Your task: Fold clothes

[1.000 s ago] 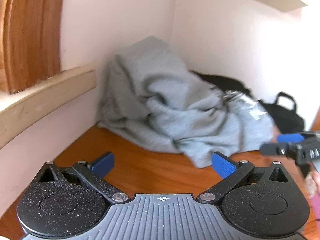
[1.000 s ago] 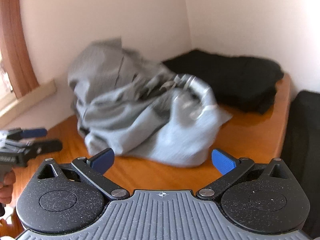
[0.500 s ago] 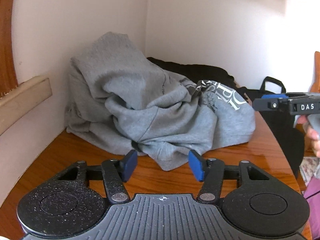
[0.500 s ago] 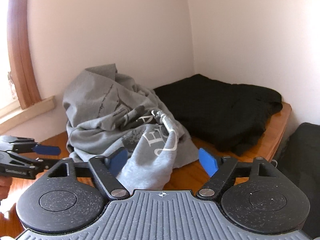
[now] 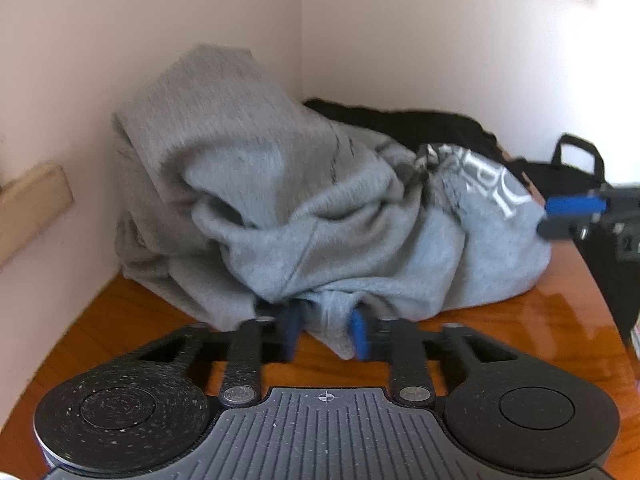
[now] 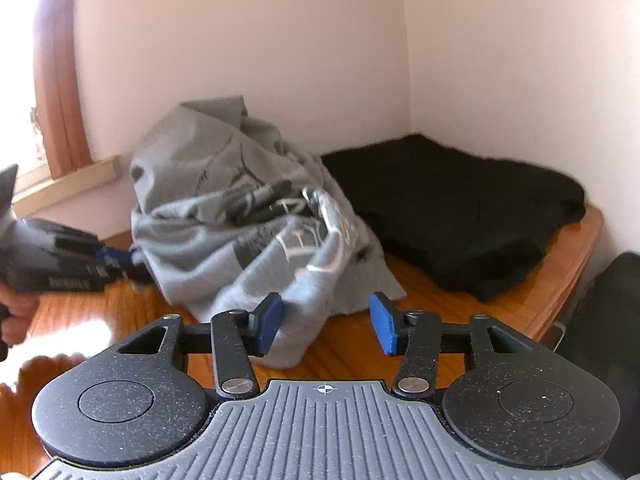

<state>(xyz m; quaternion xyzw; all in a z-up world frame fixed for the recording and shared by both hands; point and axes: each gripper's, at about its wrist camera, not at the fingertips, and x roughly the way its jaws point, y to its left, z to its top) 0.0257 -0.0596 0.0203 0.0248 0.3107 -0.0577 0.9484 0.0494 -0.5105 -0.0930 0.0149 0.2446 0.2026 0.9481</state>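
Item: crumpled grey fleece sweatshirt [image 5: 304,216] with white and dark printed lettering, heaped on a glossy orange-brown wooden tabletop [image 5: 520,328], its far side leaning against the pale wall [image 5: 160,40] near the room's corner.

Left gripper [image 5: 326,330], black frame with blue pads: at the near hem of the heap. Its jaws have just been closing and now stand narrow, a fold of grey hem between the pads; the frame is blurred, but the pads appear to pinch the cloth.

Right gripper [image 6: 326,324], same make: at the sweatshirt's right near corner. Its jaws have just been closing and stand about half-wide; a lobe of grey cloth lies against the left pad, while the right pad stands clear over bare wood.

Beyond, to the far right: a flat folded black garment [image 6: 460,216] lying in the corner, just beside the sweatshirt.

Far right edge: a black bag with handles [image 5: 576,164].

Left wall: pale wooden ledge [image 6: 68,184] below a brown wooden frame [image 6: 60,100].

A hand [image 6: 16,308] holds the left tool.
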